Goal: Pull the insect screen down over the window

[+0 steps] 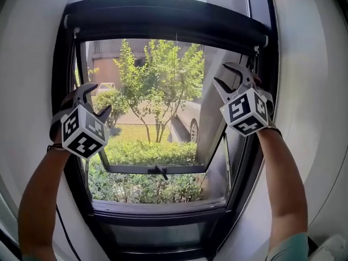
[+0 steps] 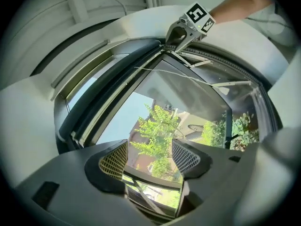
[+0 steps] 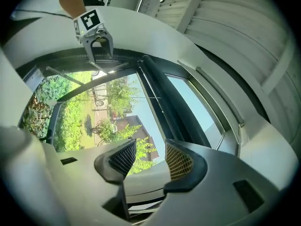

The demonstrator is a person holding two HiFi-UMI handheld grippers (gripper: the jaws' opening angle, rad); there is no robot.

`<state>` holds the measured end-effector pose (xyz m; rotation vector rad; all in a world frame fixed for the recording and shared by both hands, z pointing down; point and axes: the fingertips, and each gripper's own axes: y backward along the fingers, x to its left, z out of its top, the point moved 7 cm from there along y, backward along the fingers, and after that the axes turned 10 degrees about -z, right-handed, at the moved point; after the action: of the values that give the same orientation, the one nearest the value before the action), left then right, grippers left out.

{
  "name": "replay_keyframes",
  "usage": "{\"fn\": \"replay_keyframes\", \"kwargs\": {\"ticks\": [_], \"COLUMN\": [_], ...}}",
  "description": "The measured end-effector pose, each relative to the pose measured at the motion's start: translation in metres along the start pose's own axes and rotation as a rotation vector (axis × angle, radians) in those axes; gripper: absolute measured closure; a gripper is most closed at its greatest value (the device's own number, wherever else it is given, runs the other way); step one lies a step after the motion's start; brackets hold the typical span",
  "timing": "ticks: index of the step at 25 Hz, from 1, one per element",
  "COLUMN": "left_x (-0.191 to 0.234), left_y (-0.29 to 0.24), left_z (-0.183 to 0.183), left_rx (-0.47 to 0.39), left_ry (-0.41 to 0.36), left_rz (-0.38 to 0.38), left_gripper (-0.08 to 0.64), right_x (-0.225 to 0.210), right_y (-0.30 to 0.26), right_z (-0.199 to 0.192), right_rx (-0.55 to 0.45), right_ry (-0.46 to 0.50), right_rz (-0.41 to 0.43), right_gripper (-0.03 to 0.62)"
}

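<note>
The insect screen is rolled up in a dark bar point(image 1: 163, 19) across the top of the black-framed window point(image 1: 163, 213). Below the bar the glass is uncovered. My left gripper point(image 1: 97, 98) is raised at the window's left edge, below the bar, open and empty. My right gripper point(image 1: 224, 74) is up at the right edge, just under the bar's end, also open and empty. In the left gripper view the open jaws point(image 2: 150, 157) frame only trees, with the bar point(image 2: 117, 79) above. The right gripper view shows its open jaws point(image 3: 150, 159) under the bar point(image 3: 164, 102).
A window sash point(image 1: 157, 169) stands tilted outward, with a small handle on its lower edge. White walls point(image 1: 27, 64) close in on both sides. A thin cable point(image 1: 64, 230) hangs at the lower left. Trees, a lawn and a parked car lie outside.
</note>
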<state>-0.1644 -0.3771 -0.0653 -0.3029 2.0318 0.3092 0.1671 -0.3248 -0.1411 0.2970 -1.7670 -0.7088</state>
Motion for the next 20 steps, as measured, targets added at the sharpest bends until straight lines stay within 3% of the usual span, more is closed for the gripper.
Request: {"fn": "replay_keyframes", "kwargs": {"ticks": [4,10,20], "left_x": [0.051,0.102,0.140], "left_y": [-0.022,-0.038,-0.061], "left_z": [0.010,0.030,0.034], "left_rx": [0.045,0.124,0.269], "left_ry": [-0.051,-0.165,-0.279], "left_rz": [0.082,0.212,0.249], "left_gripper": [0.253,0.224,0.184], "right_x": [-0.026,-0.057,-0.056], "right_y": [-0.037,-0.062,-0.092], "right_z": [-0.019,-0.035,-0.052], "right_rx": [0.020,0.069,0.143], "right_ry": [0.030,0.153,0.291], "right_rz": [-0.038,-0.084,-0.032], "right_gripper": [0.404,0.393,0.391]}}
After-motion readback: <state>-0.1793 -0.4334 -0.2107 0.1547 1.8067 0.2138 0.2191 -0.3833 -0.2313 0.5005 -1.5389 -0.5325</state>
